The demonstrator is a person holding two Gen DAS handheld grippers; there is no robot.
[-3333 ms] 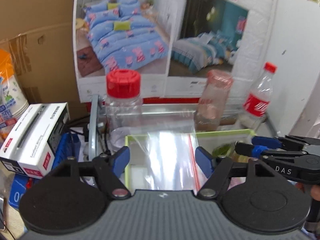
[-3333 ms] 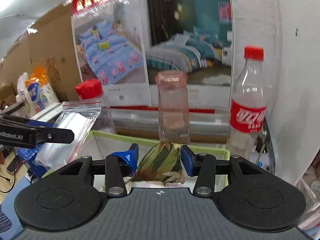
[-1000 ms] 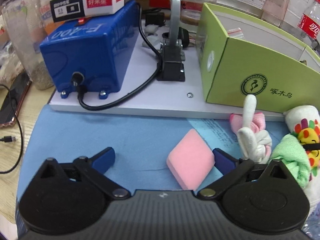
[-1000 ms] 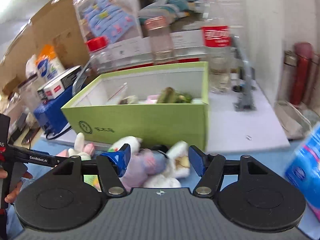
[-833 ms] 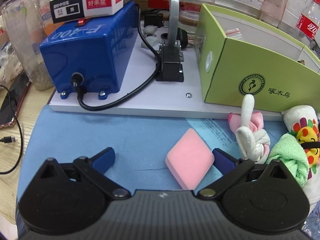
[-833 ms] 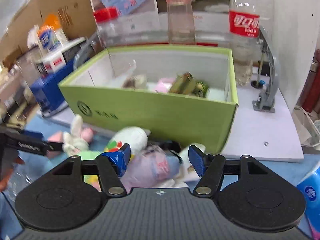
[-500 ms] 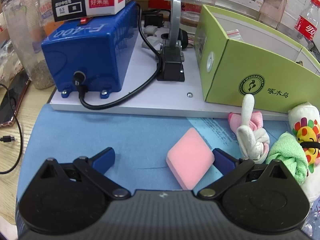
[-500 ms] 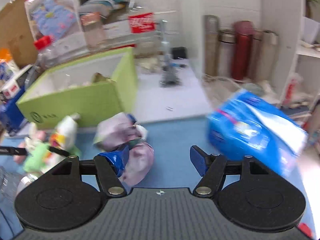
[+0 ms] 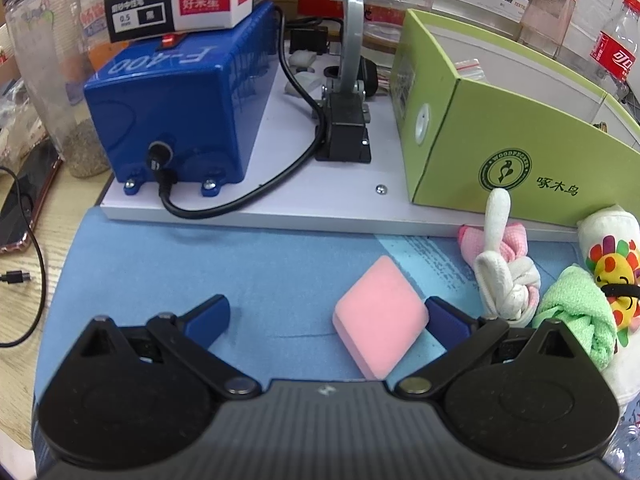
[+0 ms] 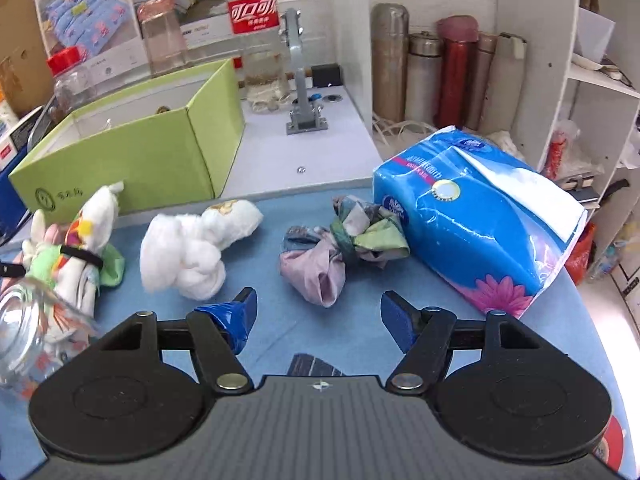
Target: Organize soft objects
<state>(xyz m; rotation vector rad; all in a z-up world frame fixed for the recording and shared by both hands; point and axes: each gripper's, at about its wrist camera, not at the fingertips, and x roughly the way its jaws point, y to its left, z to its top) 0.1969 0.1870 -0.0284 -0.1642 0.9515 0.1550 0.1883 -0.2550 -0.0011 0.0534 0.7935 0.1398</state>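
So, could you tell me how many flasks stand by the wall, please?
5, in a row at the wall behind the tissue pack: tall steel flask, shorter steel flask, red flask, slim flask, beige flask. More may hide behind.

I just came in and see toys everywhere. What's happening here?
A person is tidying soft things into the green cardboard box. The left tool hangs open around a pink foam block. The right tool, its jaws just opening and empty, points at a knotted purple cloth bundle on the blue mat.
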